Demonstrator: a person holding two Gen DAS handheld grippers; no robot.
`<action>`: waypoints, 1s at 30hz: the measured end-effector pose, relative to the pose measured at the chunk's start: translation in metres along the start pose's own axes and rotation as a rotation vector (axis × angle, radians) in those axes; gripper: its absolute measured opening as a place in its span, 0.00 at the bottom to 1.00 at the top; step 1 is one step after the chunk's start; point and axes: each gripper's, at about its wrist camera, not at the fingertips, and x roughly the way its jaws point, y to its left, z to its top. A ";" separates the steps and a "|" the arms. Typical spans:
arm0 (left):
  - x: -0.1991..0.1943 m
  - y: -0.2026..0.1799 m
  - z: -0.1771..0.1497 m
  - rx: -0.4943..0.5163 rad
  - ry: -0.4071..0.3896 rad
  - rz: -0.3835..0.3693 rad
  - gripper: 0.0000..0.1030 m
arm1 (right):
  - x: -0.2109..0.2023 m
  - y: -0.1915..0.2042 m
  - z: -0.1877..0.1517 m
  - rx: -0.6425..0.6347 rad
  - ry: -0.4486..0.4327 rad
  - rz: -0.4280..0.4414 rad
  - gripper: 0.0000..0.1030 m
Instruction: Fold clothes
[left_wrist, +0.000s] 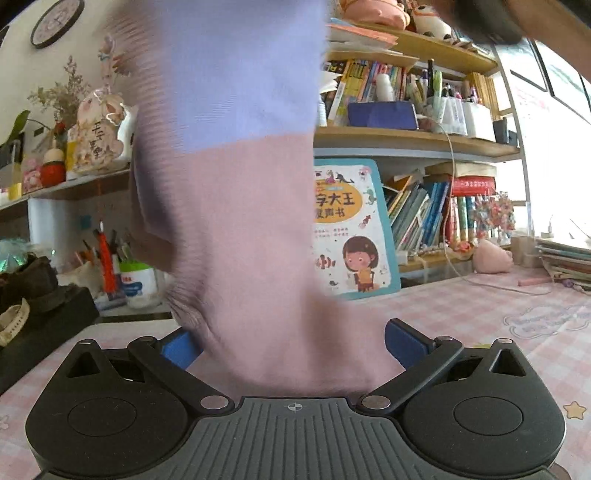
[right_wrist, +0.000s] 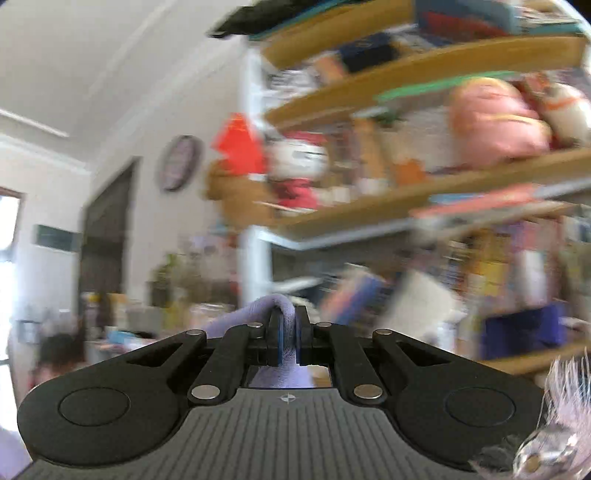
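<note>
My right hand-held gripper (right_wrist: 289, 341) is clamped tight, its two blue pads pinching a fold of lilac knit; the cloth loops up over the top of the fingertips and trails away to the left and down beneath the jaws; this is the sweater (left_wrist: 236, 192), caught at its lilac end. My left hand-held gripper (left_wrist: 293, 345) stands wide, its blue fingers (left_wrist: 404, 347) spread to either side of the cloth; the pink end of the sweater fills the gap between them, but whether the pads touch it I cannot tell, and they do not press on it.

From the left wrist view the sweater hangs lengthwise, its long axis nearly upright; the lilac part is on top, running out of the upper edge, and the pink part is below, reaching down to the left gripper's body; a ribbed edge runs down its left side. It hangs in front of the bookshelf (left_wrist: 424, 140) and above the pink checked tabletop (left_wrist: 461, 314); it is blurred.
</note>
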 end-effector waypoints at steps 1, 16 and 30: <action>0.001 0.001 0.000 -0.005 0.004 0.002 1.00 | -0.007 -0.015 -0.009 0.005 0.032 -0.051 0.05; 0.021 0.027 -0.003 -0.154 0.144 0.001 1.00 | -0.160 -0.114 -0.221 0.177 0.820 -0.495 0.03; 0.029 0.047 -0.024 -0.402 0.397 -0.238 0.86 | -0.122 0.005 -0.225 -0.539 0.801 -0.013 0.61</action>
